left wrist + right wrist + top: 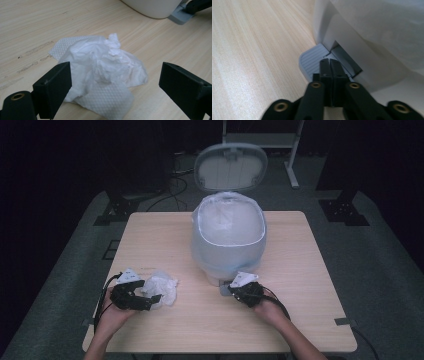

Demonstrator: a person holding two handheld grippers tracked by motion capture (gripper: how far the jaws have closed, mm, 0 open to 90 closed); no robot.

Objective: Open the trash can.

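Pressing down on the grey pedal [312,62] at the foot of a pedal bin [227,240], the right gripper [243,291] is seen with its jaws brought together, their tips resting on the ribbed tread; the lid [231,167] is stood up at the far side and the liner-clad mouth of the bin is left exposed. Near the left front of the wooden table [300,320], a crumpled paper towel [161,289] is lain flat, well apart from the bin, and the left gripper [142,301] is held just beside it with its jaws spread wide, one to either side of the wad in the left gripper view and not yet closed on it. The step in hand is judged to be the grasp of the waste paper while the bin is kept open. For the next move, the left jaws would need to be lowered a little and closed on the raised middle of the wad, so that the loose sheet is gathered rather than pinched by a corner; pressure on the pedal would have to be maintained by the right gripper, lest the lid be dropped before the paper is carried over the rim.
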